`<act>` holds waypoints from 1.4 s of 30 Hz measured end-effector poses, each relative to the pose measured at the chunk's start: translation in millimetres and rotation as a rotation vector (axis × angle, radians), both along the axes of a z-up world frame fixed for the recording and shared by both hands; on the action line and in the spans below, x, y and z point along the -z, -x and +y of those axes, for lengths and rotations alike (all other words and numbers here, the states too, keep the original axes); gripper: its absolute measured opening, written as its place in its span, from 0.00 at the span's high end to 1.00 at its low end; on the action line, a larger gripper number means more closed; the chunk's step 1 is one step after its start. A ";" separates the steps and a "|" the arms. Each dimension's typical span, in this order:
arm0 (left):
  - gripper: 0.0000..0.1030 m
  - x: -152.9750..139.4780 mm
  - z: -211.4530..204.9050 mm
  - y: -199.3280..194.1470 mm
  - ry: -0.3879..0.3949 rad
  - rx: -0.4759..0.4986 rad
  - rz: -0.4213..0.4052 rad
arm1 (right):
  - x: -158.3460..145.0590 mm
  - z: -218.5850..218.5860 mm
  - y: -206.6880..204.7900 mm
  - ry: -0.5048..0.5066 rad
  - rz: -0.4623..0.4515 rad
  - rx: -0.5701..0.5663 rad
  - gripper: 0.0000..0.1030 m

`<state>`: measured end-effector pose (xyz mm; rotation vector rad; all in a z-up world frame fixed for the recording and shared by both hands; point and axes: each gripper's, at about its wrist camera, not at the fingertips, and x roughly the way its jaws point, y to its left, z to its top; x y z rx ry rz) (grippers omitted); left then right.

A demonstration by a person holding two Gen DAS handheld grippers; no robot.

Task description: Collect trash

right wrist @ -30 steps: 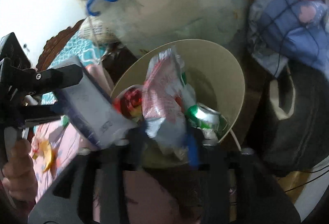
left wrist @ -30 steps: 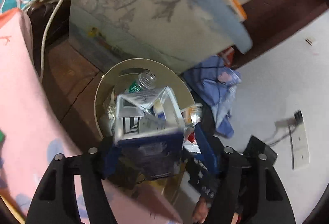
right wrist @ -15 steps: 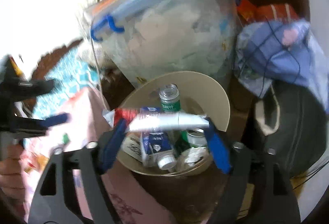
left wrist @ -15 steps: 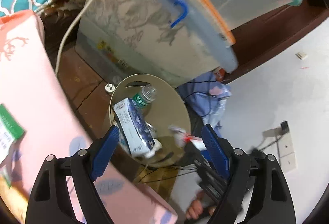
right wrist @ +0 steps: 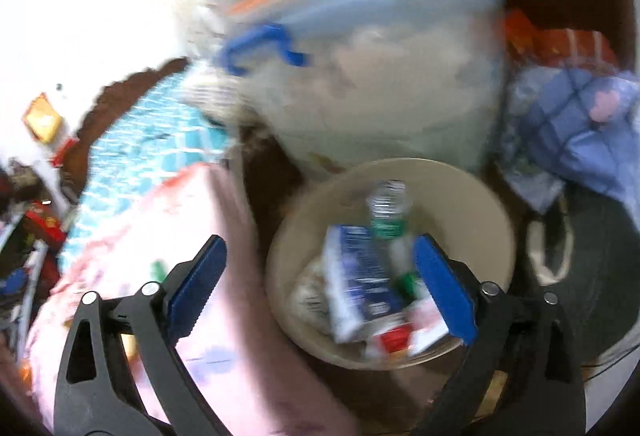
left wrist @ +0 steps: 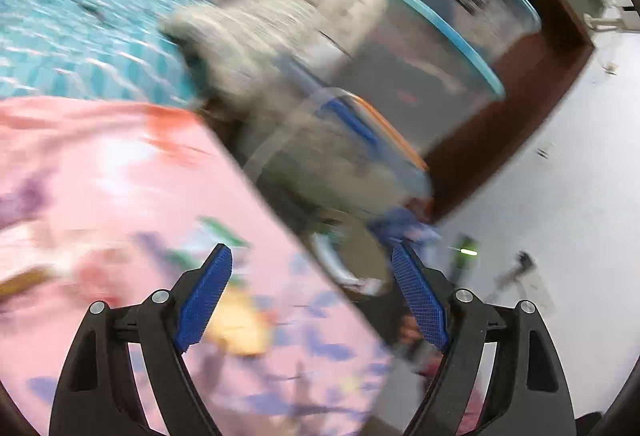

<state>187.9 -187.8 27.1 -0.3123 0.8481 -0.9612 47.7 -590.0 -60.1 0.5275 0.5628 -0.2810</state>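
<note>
Between deposits: left gripper [left wrist: 308,300] and right gripper [right wrist: 320,284], both spread wide and empty, beside the beige bin [right wrist: 472,196] holding carton [right wrist: 360,276] and bottle [right wrist: 386,208] at 5 o'clock; next likely seeking litter on the pink bed [left wrist: 100,176].

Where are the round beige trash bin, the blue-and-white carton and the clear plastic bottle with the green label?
Round beige trash bin [right wrist: 476,196]: right wrist view, bare inner wall.
Blue-and-white carton [right wrist: 362,276]: right wrist view, its blue printed side.
Clear plastic bottle with green label [right wrist: 387,226]: right wrist view, its green label.
</note>
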 end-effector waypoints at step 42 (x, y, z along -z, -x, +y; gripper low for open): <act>0.24 132.4 85.3 -102.5 -0.881 -0.070 -0.256 | 25.4 299.0 -175.3 -0.212 0.141 -0.633 0.64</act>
